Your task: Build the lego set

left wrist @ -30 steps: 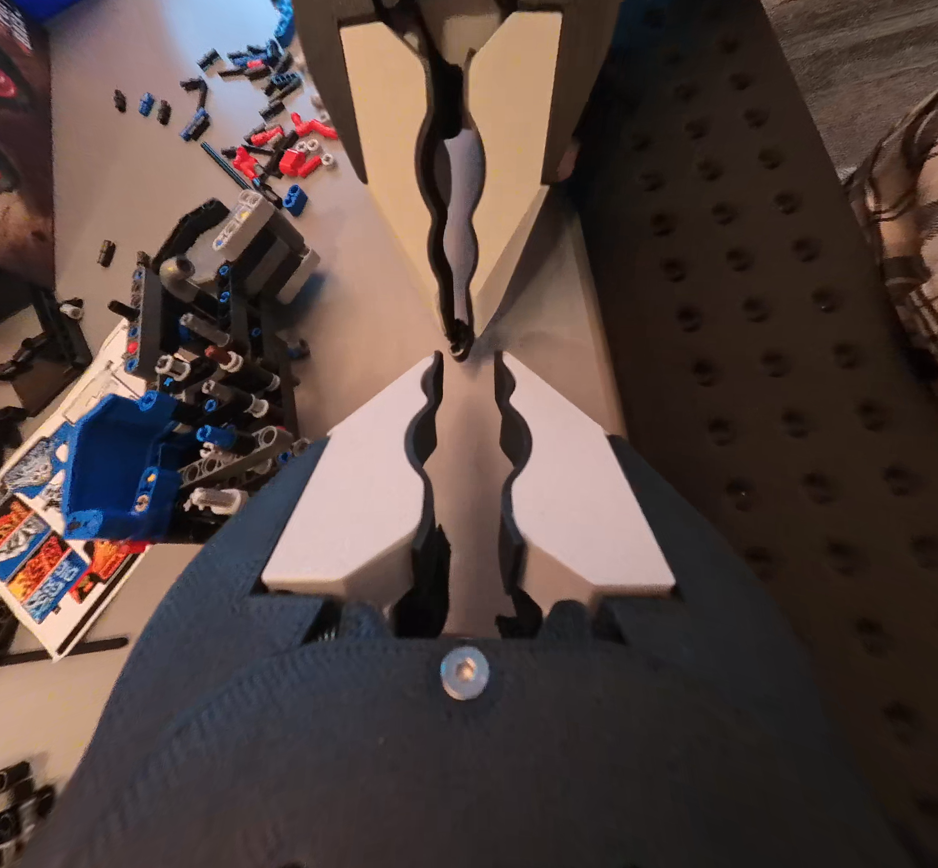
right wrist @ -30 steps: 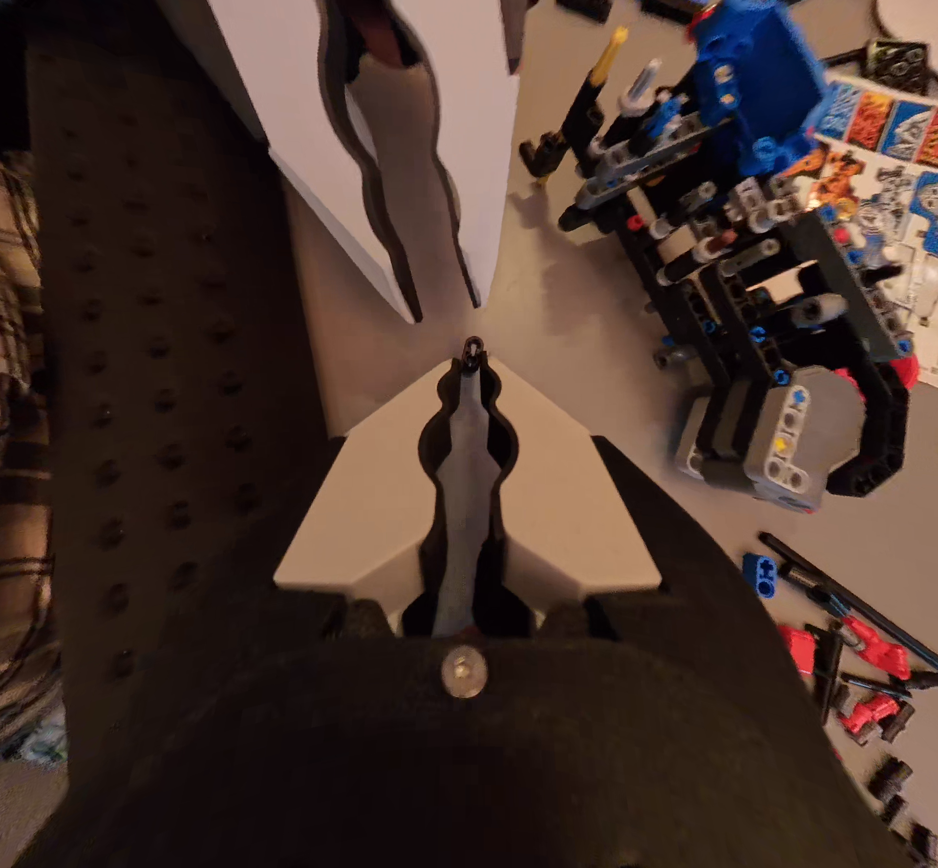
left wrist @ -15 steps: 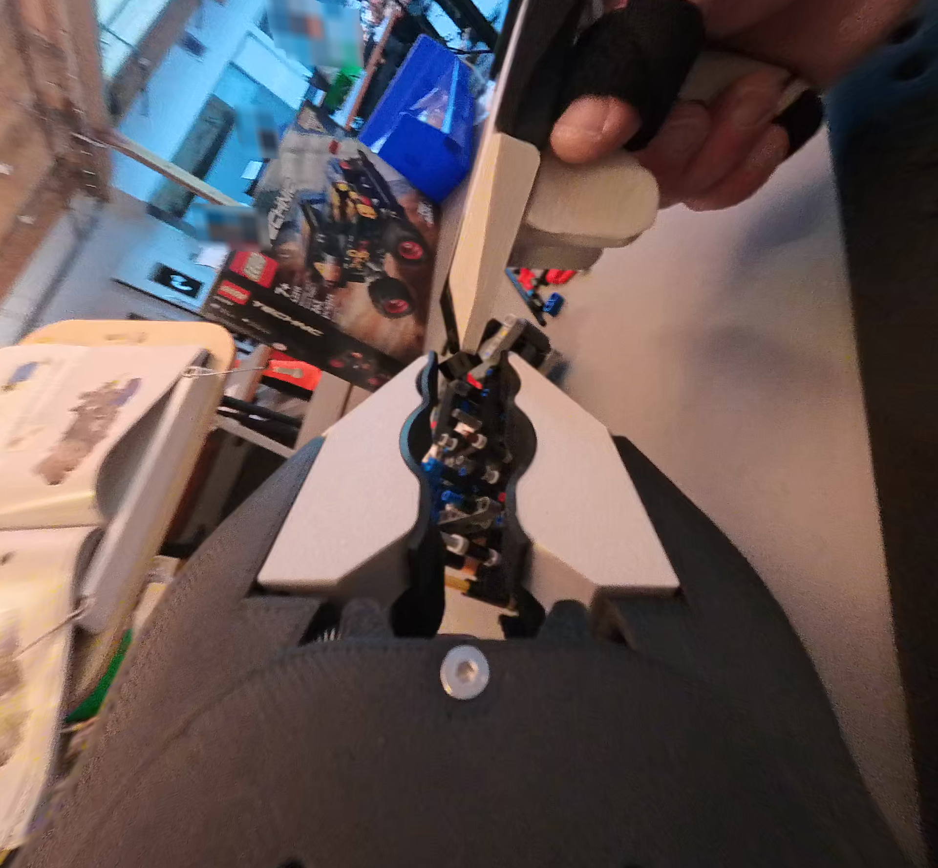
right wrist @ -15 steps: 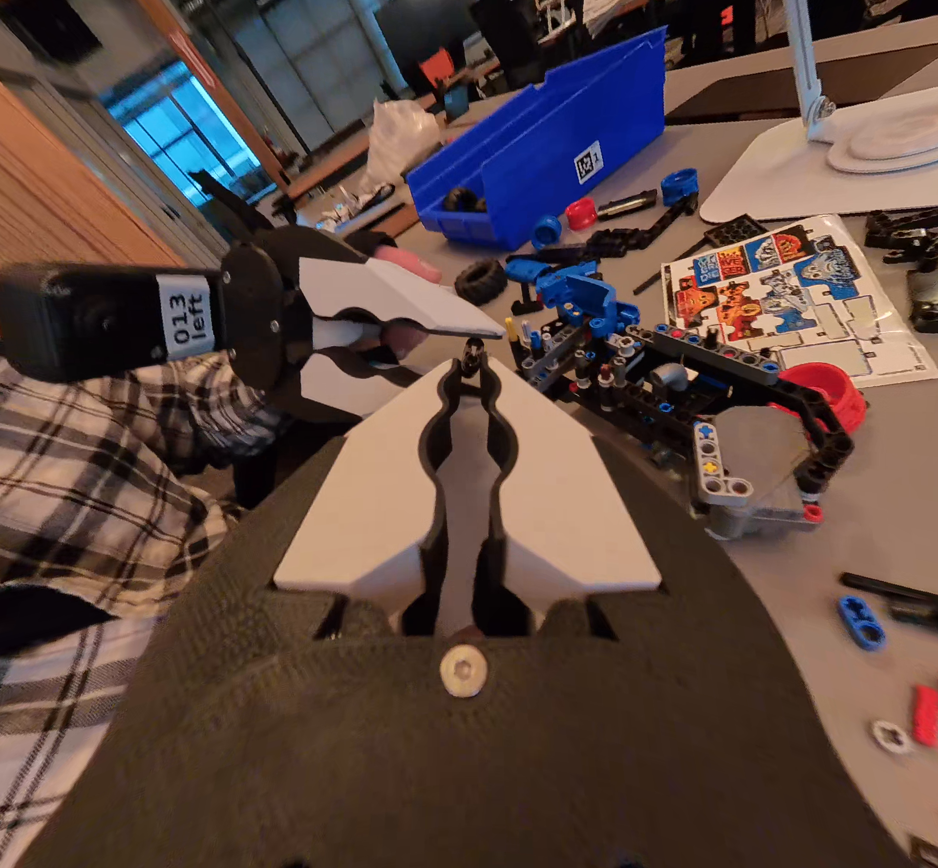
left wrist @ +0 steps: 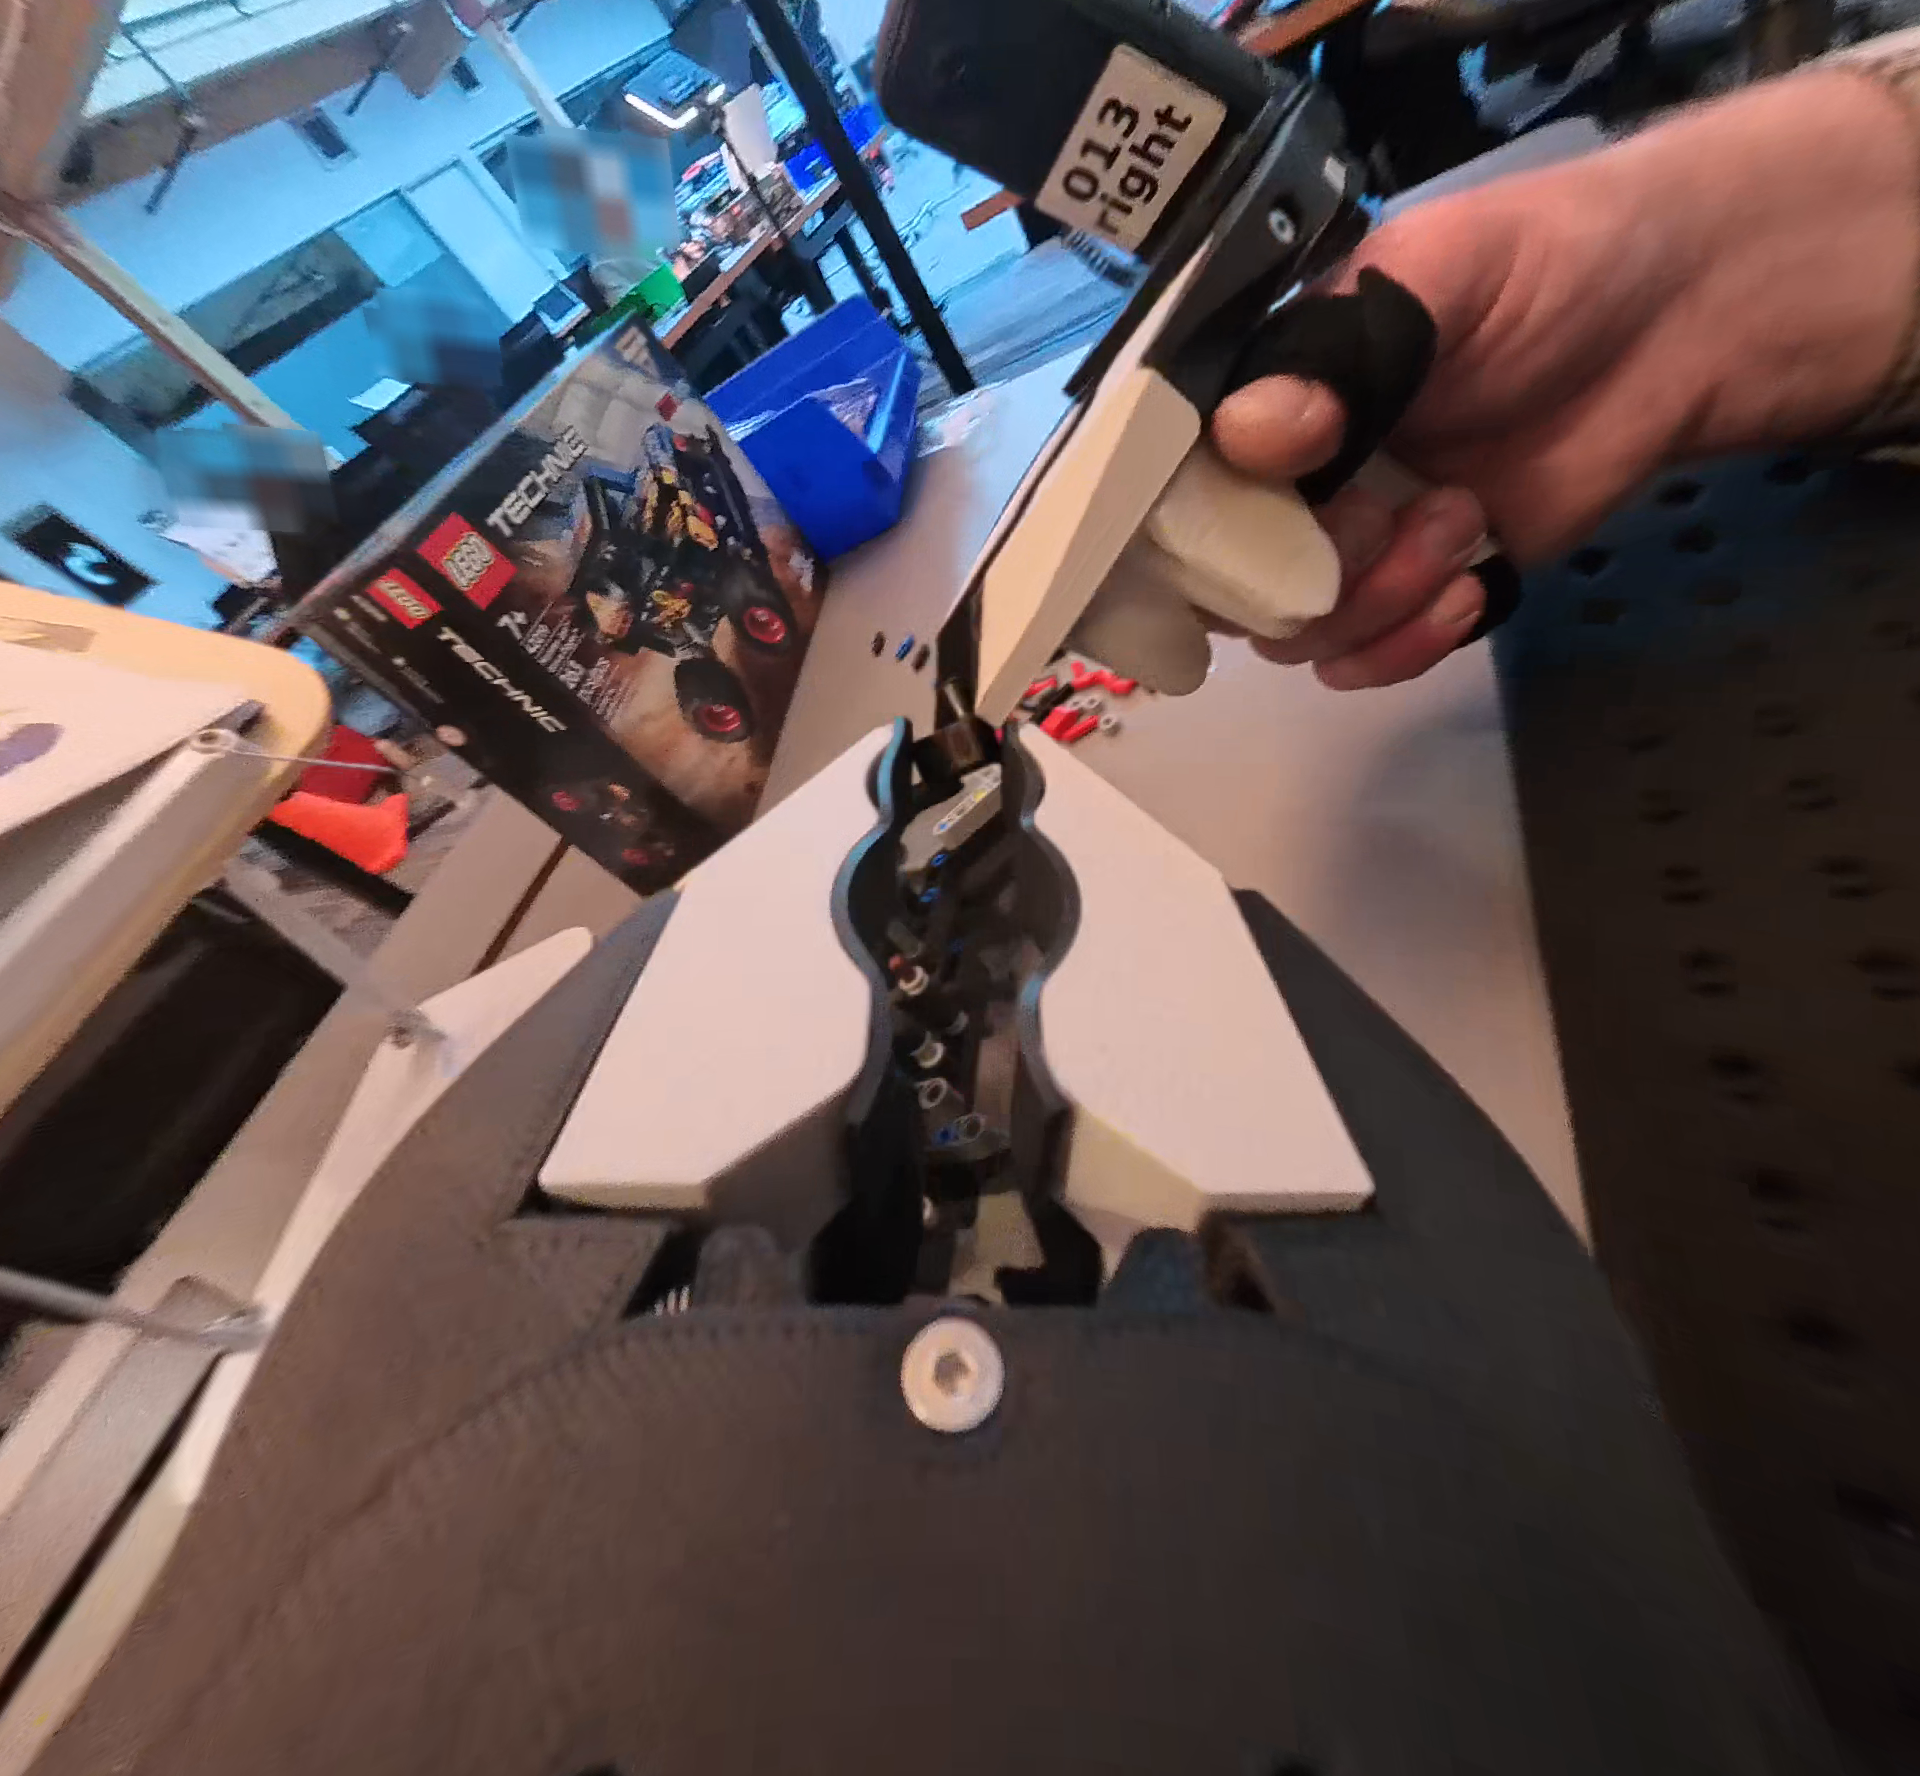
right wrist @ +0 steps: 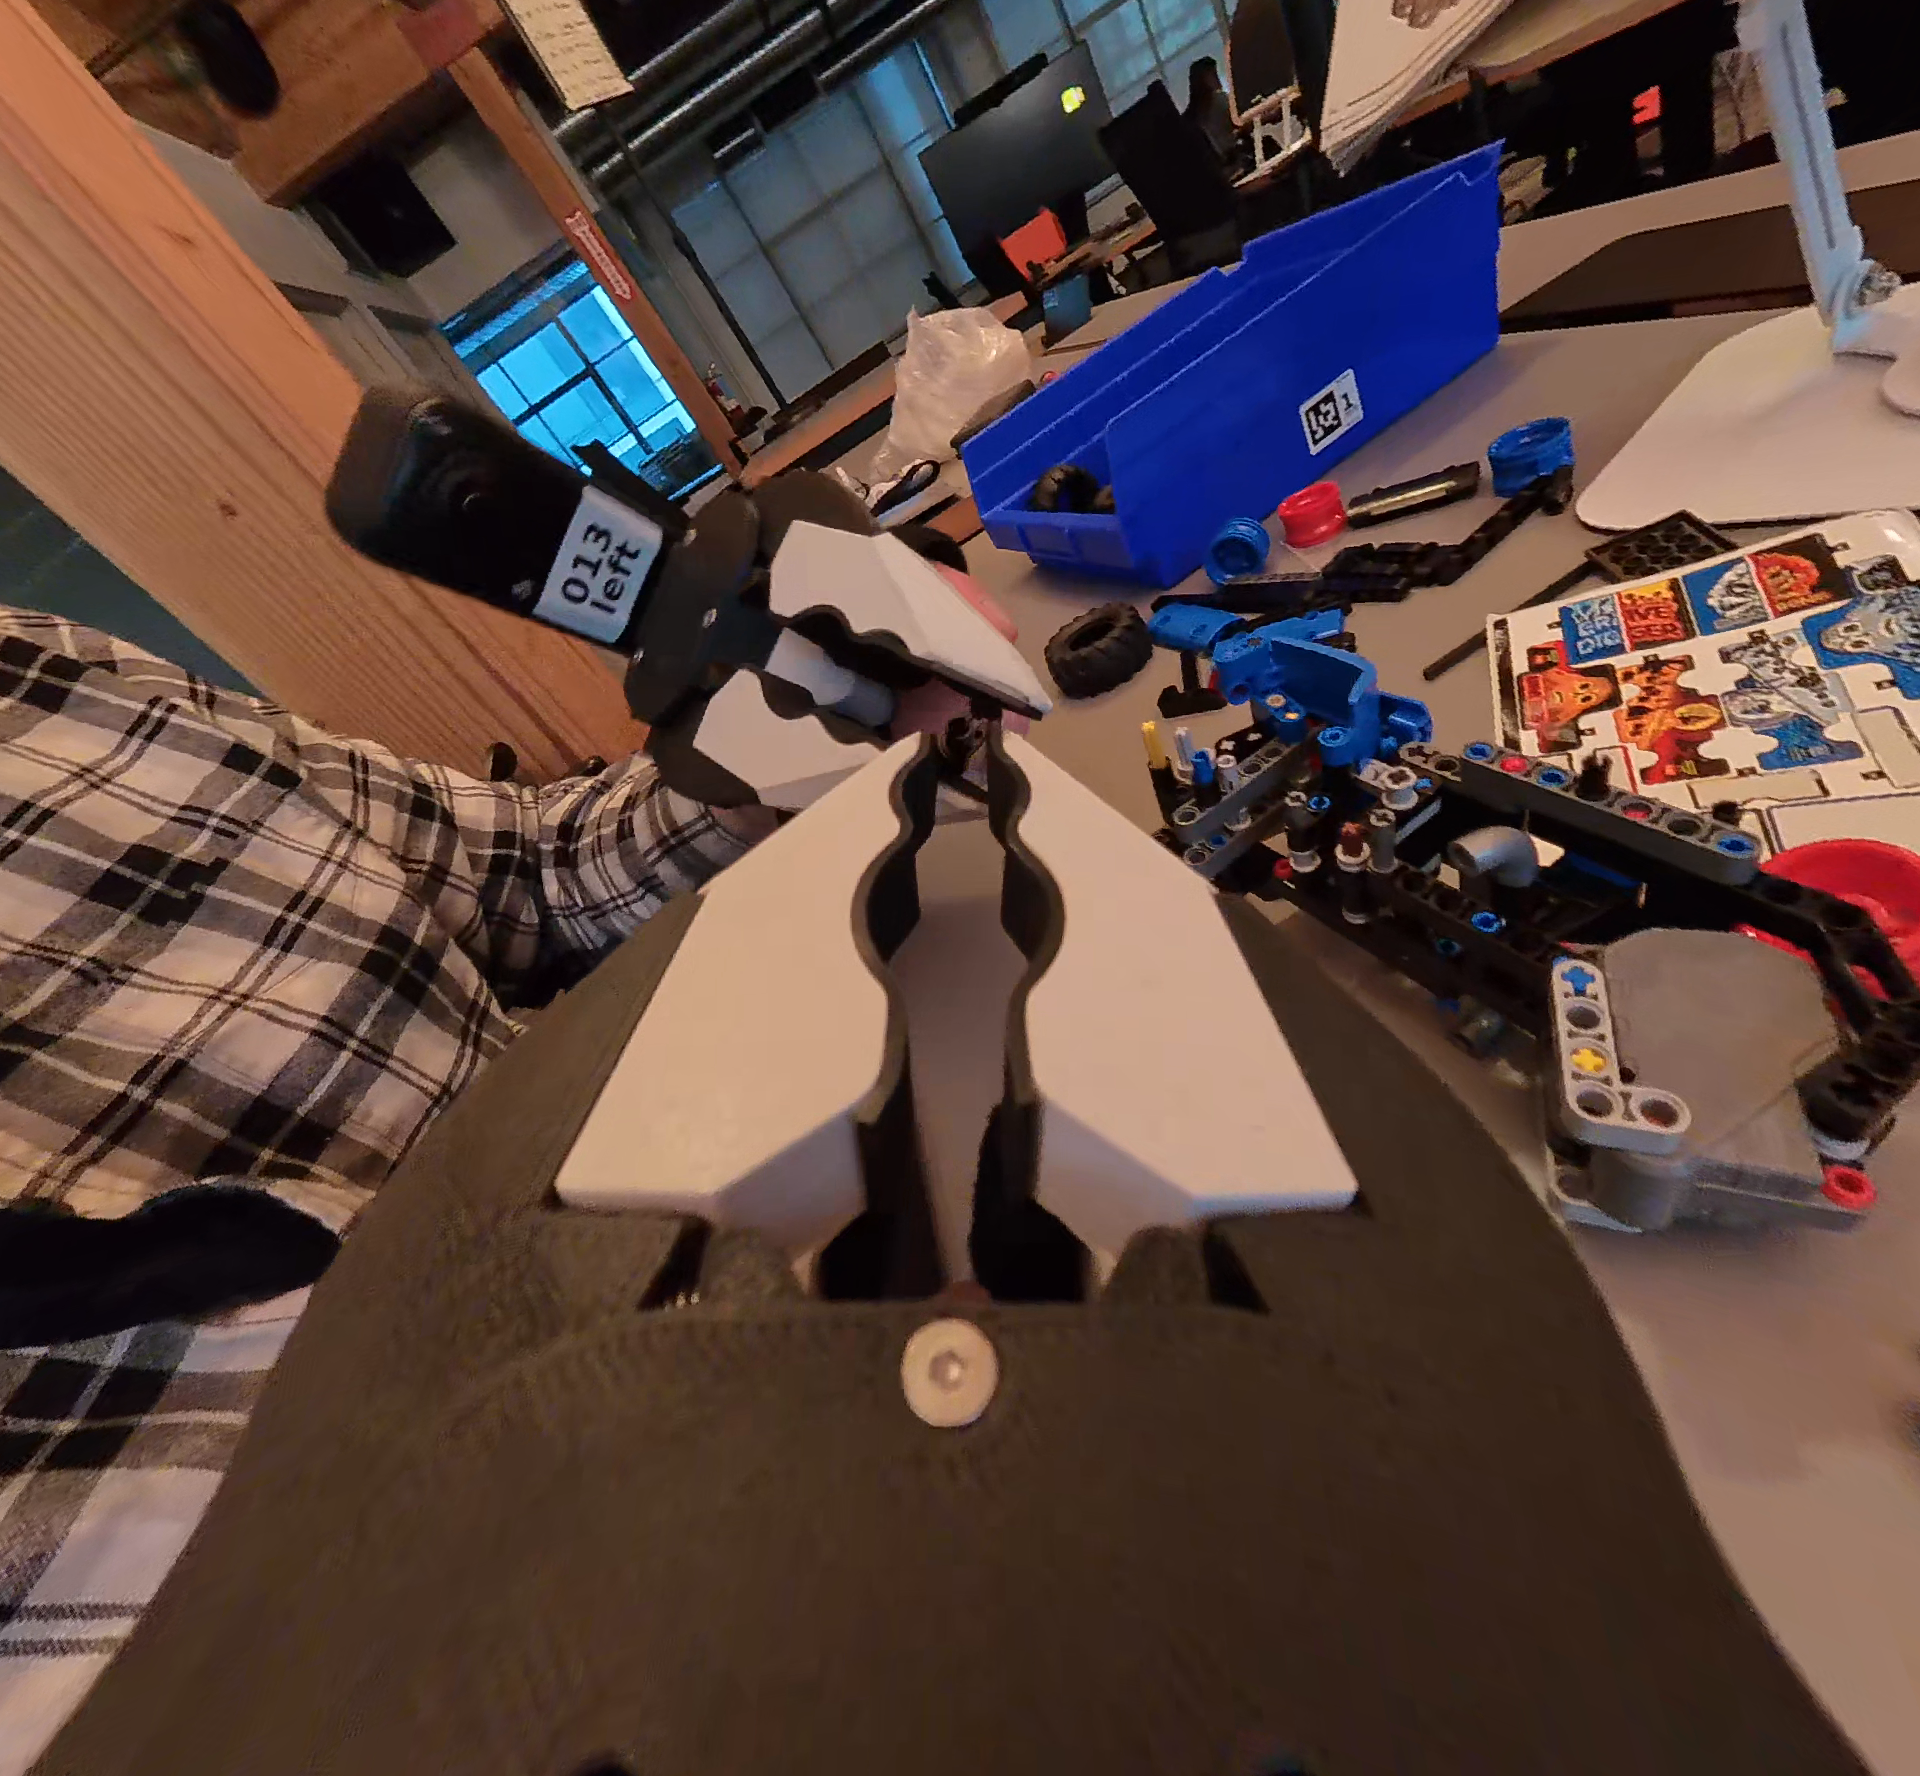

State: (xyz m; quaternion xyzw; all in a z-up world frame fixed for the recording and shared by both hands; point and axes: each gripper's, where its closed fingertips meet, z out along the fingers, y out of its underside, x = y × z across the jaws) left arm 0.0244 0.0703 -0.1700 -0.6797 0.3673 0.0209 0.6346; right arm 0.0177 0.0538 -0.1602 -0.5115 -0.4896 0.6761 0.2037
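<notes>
My right gripper [right wrist: 958, 744] is shut on a small black pin [right wrist: 961, 737] at its very tips. It also shows in the left wrist view [left wrist: 954, 687], coming down from the upper right in a hand. My left gripper [left wrist: 954, 744] is open by a narrow gap and empty, its tips just below the pin [left wrist: 948, 693]. It meets the right tips from the left in the right wrist view [right wrist: 1003, 716]. The half-built black, grey and blue chassis [right wrist: 1455, 853] lies on the table right of both grippers. It shows through the left gripper's gap [left wrist: 961, 801].
A blue bin [right wrist: 1299, 417], a black tyre [right wrist: 1096, 651], a sticker sheet [right wrist: 1714, 646] and a red wheel [right wrist: 1849, 885] lie beyond the chassis. The set's box [left wrist: 582, 625], an instruction booklet stand [left wrist: 104, 760] and loose red parts [left wrist: 1081, 687] are around. A plaid sleeve [right wrist: 208, 843] is at left. My two grippers' fingertips are within a few centimetres of each other.
Both grippers have swung up from looking down at the table to looking level across it, tips kept together. The right still holds the pin. The left jaw gap looks unchanged.
</notes>
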